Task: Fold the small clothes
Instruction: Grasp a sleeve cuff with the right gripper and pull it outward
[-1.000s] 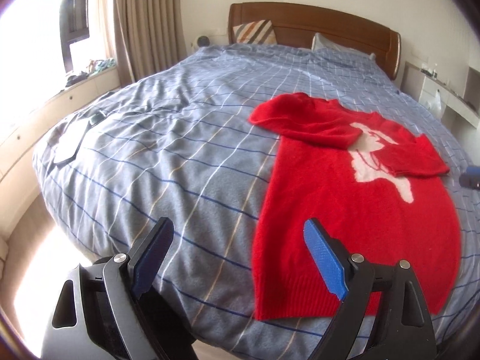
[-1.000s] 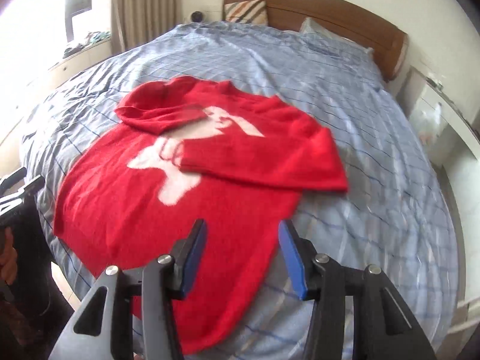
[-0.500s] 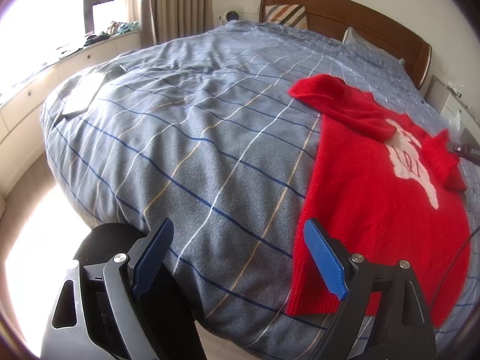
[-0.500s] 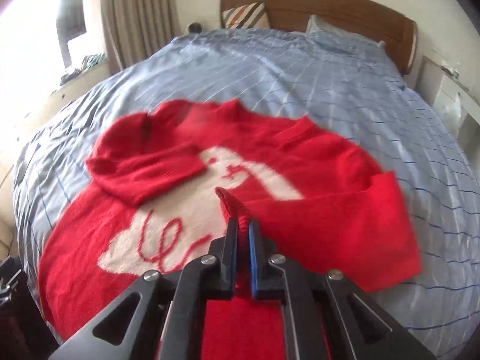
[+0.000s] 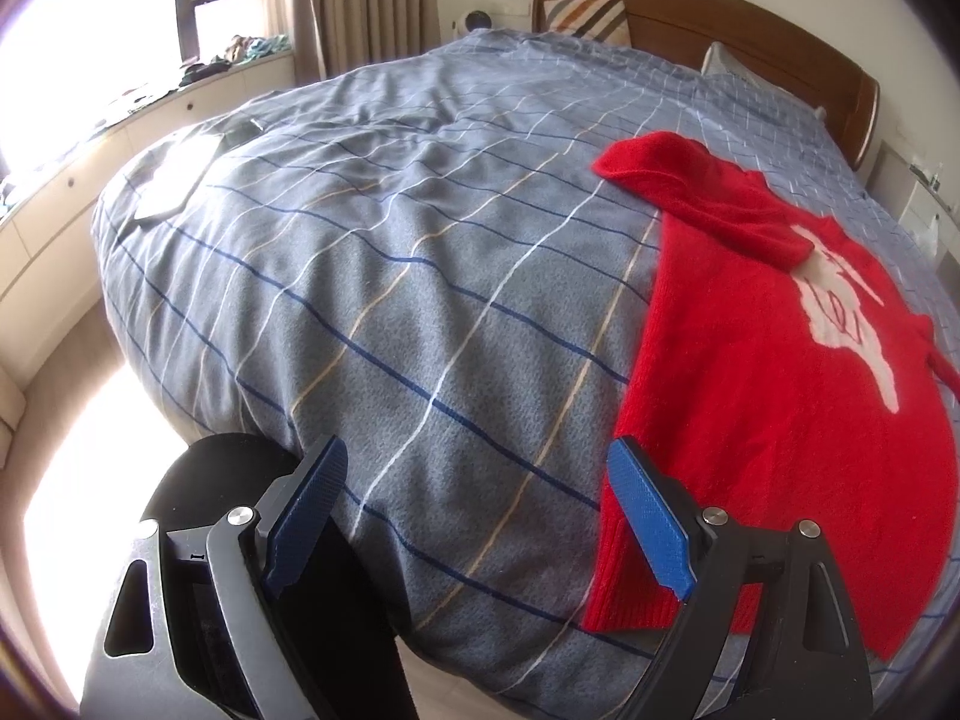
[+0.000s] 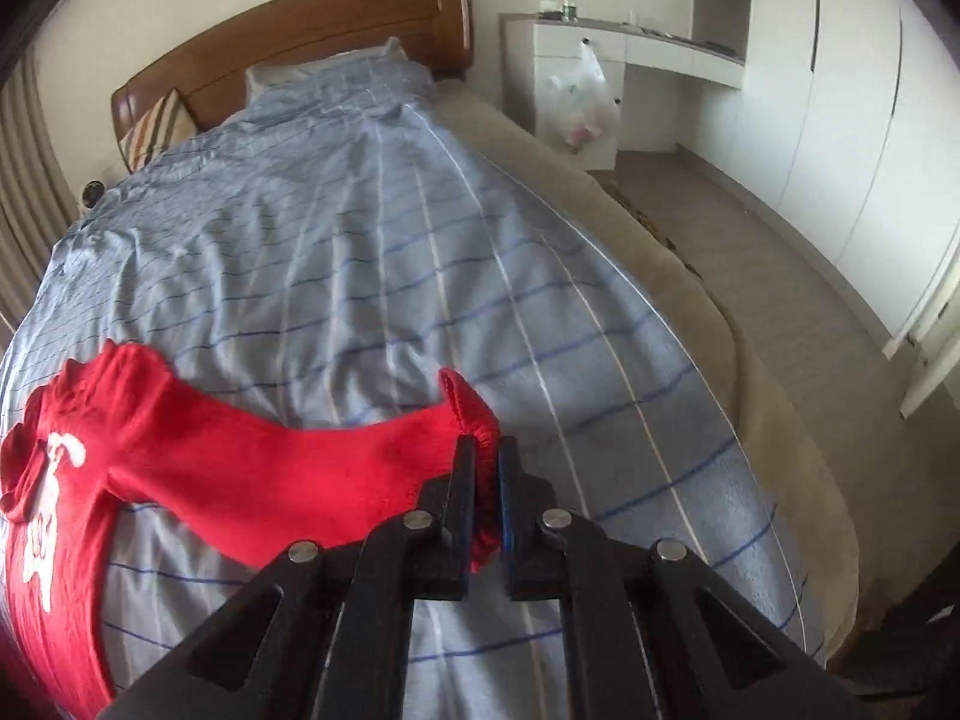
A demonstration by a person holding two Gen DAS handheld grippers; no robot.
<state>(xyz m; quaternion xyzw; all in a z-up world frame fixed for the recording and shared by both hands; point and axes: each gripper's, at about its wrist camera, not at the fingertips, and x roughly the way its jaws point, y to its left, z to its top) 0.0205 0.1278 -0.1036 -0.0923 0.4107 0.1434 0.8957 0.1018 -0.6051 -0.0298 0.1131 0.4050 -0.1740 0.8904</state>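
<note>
A red knit sweater [image 5: 762, 372] with a white figure on its front lies on the blue checked bedspread [image 5: 390, 276], its near sleeve folded across the chest. My left gripper [image 5: 480, 516] is open and empty, low over the bed's foot edge, with its right pad just at the sweater's hem corner. My right gripper [image 6: 487, 483] is shut on the cuff of the sweater's other sleeve [image 6: 288, 462] and holds it stretched out sideways over the bedspread [image 6: 420, 228].
A wooden headboard [image 5: 720, 18] with a striped pillow [image 5: 585, 15] stands at the far end. A white paper [image 5: 174, 177] lies on the bed's left corner. White cabinets with a plastic bag [image 6: 579, 99] stand right of the bed. A dark stool [image 5: 210, 480] sits under my left gripper.
My right gripper closed on the sleeve cuff and pulled the sleeve off the sweater's front, out to the right. My left gripper drifted left and stayed open.
</note>
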